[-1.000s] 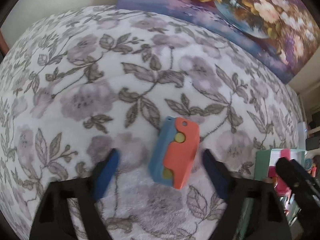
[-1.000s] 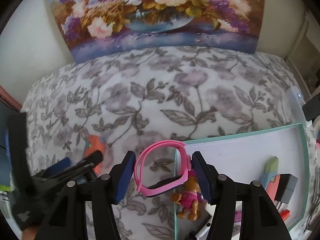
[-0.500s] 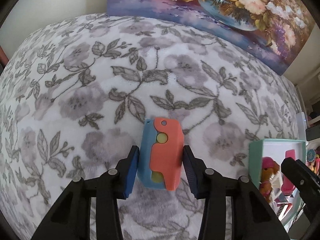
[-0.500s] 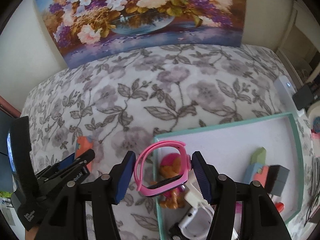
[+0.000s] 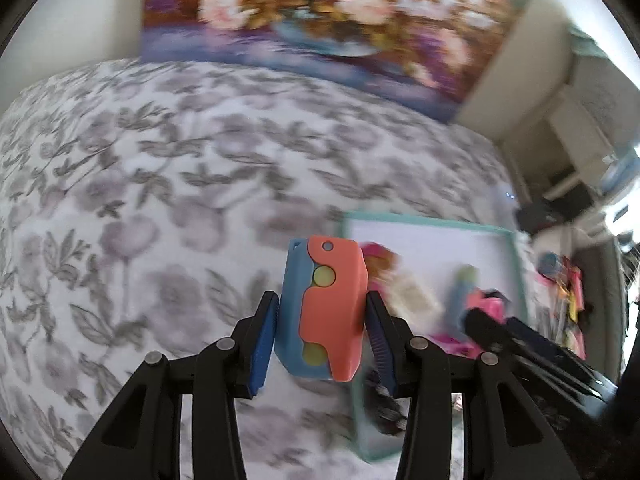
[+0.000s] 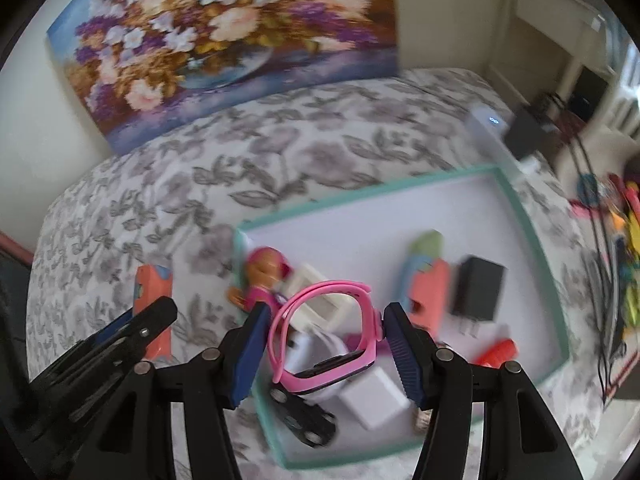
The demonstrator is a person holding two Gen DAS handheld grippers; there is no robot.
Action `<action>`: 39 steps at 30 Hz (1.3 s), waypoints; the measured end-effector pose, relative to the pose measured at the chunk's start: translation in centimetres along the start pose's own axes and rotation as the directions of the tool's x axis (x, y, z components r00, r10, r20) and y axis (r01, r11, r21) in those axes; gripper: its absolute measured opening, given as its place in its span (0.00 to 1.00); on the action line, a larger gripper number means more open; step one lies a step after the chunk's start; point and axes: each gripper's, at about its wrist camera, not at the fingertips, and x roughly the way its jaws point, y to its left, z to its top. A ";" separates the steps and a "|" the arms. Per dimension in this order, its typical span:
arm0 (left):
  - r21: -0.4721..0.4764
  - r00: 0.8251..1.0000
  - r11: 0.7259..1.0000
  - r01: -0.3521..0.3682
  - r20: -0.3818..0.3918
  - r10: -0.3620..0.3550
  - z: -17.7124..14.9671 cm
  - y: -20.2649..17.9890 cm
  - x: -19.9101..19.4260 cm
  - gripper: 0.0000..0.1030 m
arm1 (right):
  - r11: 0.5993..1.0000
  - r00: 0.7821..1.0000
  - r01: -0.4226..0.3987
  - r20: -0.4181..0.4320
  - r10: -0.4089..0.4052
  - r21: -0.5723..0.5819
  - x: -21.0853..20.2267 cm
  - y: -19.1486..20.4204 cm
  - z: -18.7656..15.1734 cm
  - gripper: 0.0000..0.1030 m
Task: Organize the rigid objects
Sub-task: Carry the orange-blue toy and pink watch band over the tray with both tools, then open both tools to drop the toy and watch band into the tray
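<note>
My left gripper (image 5: 322,338) is shut on an orange and blue toy block (image 5: 324,312) with yellow-green dots, lifted off the flowered bedspread (image 5: 160,208) and close to the left rim of the teal-rimmed tray (image 5: 424,222). In the right wrist view that block (image 6: 154,300) shows at the left beside the tray (image 6: 532,240). My right gripper (image 6: 324,344) is shut on a pink wristwatch (image 6: 328,340), held above the tray's near left part. In the left wrist view the right gripper (image 5: 496,328) appears blurred at the right with the pink watch (image 5: 486,304).
The tray holds a doll figure (image 6: 266,276), a second orange and blue block (image 6: 426,284), a black charger (image 6: 478,294), a white charger (image 6: 374,400), a black toy car (image 6: 306,420) and a red piece (image 6: 496,354). A flower painting (image 6: 224,40) leans on the wall. Clutter lies right of the bed.
The left gripper closed on the orange and blue block, lifted it and carried it right toward the tray. The right gripper moved right with the watch to over the tray.
</note>
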 end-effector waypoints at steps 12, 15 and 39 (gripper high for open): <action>0.124 0.999 0.992 0.031 -0.048 -0.026 -4.5 -6.7 1.1 0.44 | 0.991 0.998 0.059 0.006 -0.060 0.119 -0.3 -7.6 -3.3 0.60; 0.139 0.998 0.989 0.046 -0.051 -0.039 -4.7 -7.6 1.6 0.44 | 0.990 0.998 0.056 -0.009 -0.056 0.131 0.4 -8.2 -3.5 0.60; 0.067 0.998 0.996 -0.053 -0.038 0.056 -5.5 -4.4 1.0 0.80 | 0.994 0.995 0.090 -0.054 -0.086 0.067 2.4 -7.1 -4.4 0.71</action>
